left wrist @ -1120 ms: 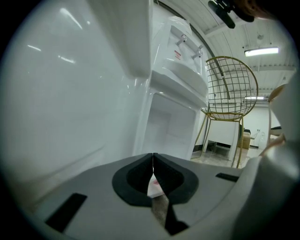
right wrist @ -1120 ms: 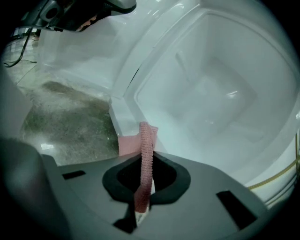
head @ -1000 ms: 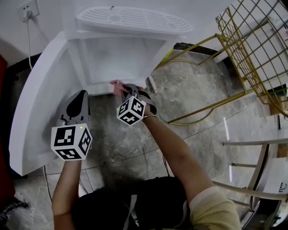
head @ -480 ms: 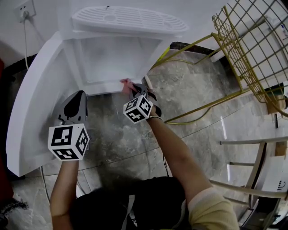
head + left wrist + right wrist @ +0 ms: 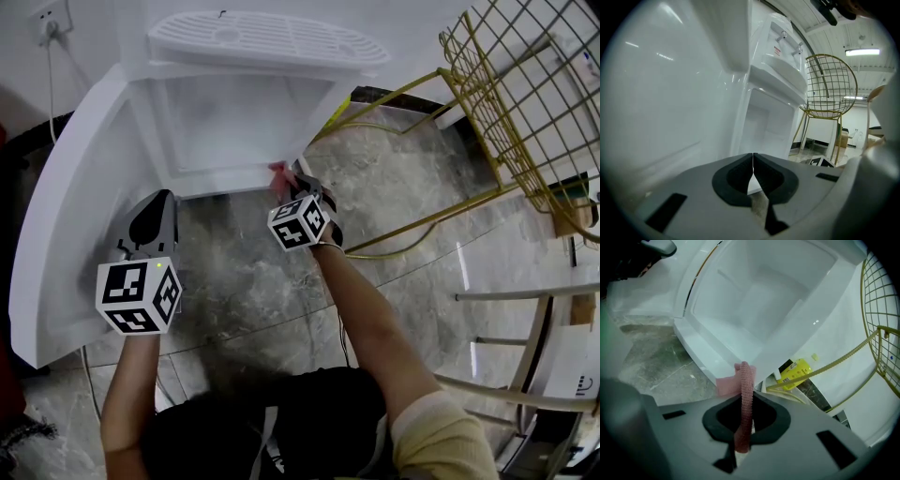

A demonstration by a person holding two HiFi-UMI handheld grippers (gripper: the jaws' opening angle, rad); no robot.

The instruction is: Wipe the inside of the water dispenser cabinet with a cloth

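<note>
1. R gripper [image 5: 743, 401]: we see its jaws clamped on a pink knitted cloth [image 5: 746, 380]. The cloth stands up edge-on between the pads, and a flat fold spreads to the left above them.
2. The cloth sits at the front bottom lip [image 5: 705, 355] of the open water dispenser cabinet [image 5: 759, 296], near the right end of the opening. From the head view we see it just at that lip, not inside the cavity.
3. L gripper [image 5: 753, 161]: jaws together, nothing between them. It's held low, apart from the cabinet and beside the white door [image 5: 70, 216], which is swung open on the left.
4. Both marker cubes face up in the head view; the R one [image 5: 298, 223] is nearer the cabinet than the L one [image 5: 139, 295].
5. Around: a white drip grille [image 5: 267, 42] above the cavity, a yellow label [image 5: 797, 371] low on the dispenser's right side, a gold wire chair [image 5: 525, 94] to the right, a wall socket [image 5: 49, 19] w/ a cord at top left, and grey marbled floor tiles [image 5: 253, 291].
</note>
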